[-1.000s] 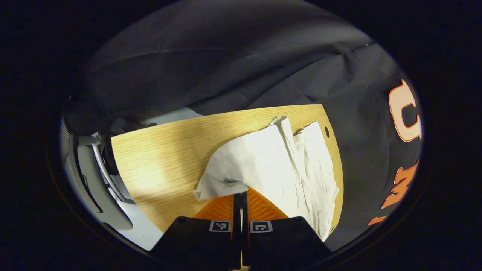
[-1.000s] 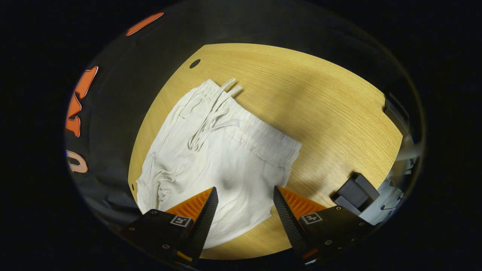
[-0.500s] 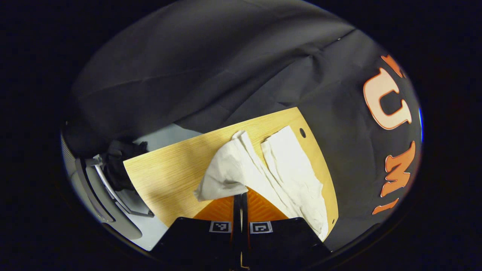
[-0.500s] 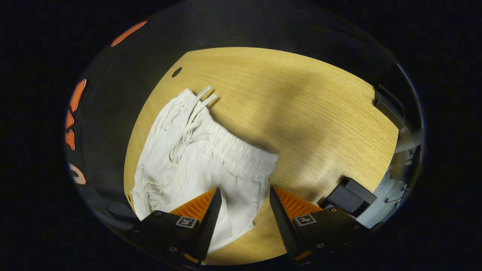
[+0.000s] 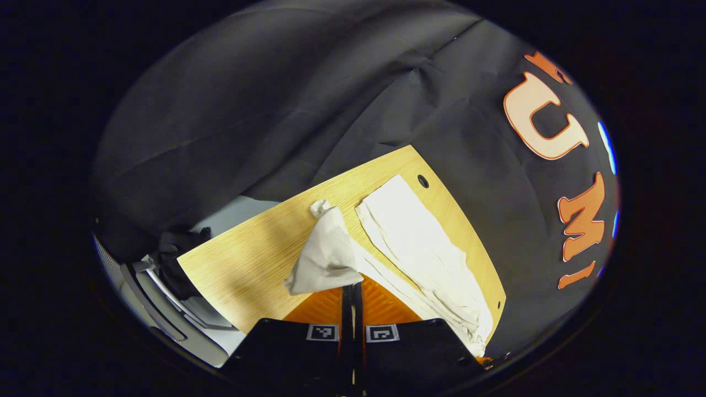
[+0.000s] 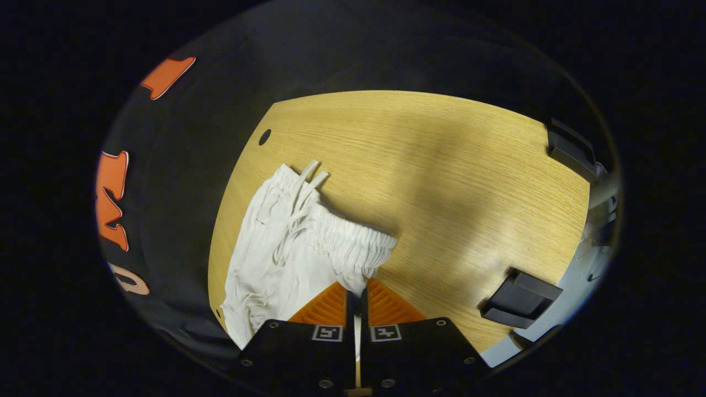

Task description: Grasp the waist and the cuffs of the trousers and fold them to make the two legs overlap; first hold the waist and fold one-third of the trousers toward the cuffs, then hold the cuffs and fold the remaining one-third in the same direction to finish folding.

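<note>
Your left gripper (image 5: 351,286) stays clamped on a cuff of the crinkled white cloth trousers (image 5: 419,248) lying along the pale wood-grain table (image 5: 248,264). Your right gripper (image 6: 357,295), spread a second ago, now pinches what looks like the gathered waistband.

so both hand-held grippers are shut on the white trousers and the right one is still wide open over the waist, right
Not quite: the right hand-held gripper is shut on the trousers at the waist, as the right gripper view shows. The left hand-held gripper is shut on them too.
</note>
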`<state>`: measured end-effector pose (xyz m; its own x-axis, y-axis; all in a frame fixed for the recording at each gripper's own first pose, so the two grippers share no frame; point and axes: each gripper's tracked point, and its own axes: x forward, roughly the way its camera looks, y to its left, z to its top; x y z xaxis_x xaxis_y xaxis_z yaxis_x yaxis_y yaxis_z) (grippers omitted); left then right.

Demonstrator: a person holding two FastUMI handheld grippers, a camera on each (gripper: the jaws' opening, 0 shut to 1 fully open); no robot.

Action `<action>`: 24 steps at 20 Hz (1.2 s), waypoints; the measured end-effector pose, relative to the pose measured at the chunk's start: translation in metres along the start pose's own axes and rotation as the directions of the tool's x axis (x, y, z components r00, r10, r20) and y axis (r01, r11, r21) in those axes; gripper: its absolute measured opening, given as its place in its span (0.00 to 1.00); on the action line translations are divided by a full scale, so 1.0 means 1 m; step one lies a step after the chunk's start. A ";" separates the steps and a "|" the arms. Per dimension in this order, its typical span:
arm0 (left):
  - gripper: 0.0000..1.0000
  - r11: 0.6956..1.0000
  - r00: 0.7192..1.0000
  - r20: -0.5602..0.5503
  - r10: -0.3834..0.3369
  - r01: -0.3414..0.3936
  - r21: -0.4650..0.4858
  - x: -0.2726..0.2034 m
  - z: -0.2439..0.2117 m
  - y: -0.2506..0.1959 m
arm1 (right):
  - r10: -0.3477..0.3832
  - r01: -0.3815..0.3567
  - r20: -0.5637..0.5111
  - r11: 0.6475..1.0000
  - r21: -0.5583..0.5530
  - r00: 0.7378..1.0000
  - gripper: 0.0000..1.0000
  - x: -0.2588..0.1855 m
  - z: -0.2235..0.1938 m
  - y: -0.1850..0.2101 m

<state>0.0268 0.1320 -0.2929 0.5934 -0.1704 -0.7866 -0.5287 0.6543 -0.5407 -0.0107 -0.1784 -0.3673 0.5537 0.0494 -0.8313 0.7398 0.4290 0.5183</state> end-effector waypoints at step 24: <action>0.04 0.944 0.988 -0.148 -0.042 0.088 0.318 0.140 0.108 -0.129 | 0.063 -0.062 0.079 0.998 -0.016 0.995 0.04 0.008 0.081 0.149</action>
<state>0.2435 0.1029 -0.3008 0.5190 -0.3053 -0.7984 -0.2535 0.8371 -0.4848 0.1350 -0.1874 -0.2803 0.6275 0.0043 -0.7786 0.6982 0.4394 0.5652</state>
